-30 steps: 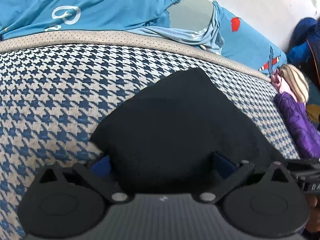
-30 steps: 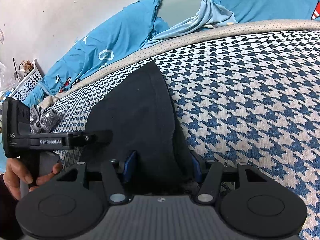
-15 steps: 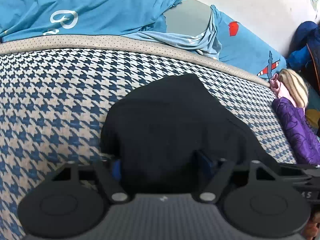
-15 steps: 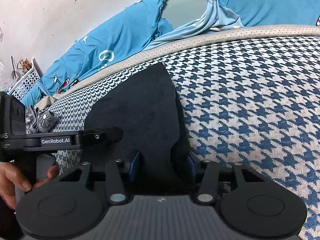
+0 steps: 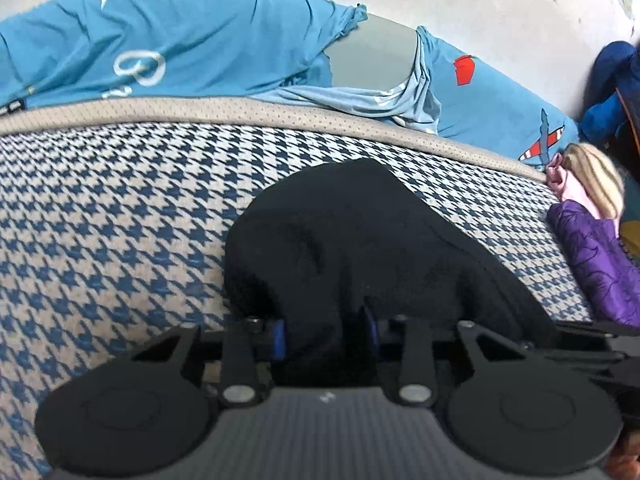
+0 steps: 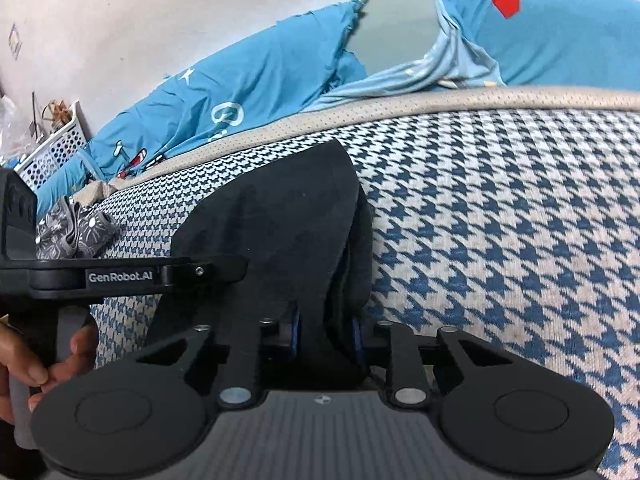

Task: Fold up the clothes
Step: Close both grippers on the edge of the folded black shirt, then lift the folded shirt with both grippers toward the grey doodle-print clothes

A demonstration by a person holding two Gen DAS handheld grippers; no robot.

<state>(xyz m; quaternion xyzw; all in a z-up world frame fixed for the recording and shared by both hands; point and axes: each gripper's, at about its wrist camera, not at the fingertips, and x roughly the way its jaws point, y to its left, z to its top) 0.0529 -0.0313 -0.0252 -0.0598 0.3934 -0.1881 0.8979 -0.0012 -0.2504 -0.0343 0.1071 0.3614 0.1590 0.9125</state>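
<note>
Beside the black garment (image 5: 360,248), purple clothing (image 5: 596,264) and blue bedding (image 5: 192,44) lie.

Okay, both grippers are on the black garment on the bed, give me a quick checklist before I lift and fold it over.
1. Left gripper has black garment between its closing jaws: ok.
2. Right gripper has the garment's near edge between its closing jaws: ok.
3. Both grips fully tight: cannot tell.
4. Houndstooth blanket not caught with the garment: cannot tell.
5. Blanket beyond the garment bare for the fold: ok.
6. Grey cloth and purple jacket lie apart from it: ok.
</note>
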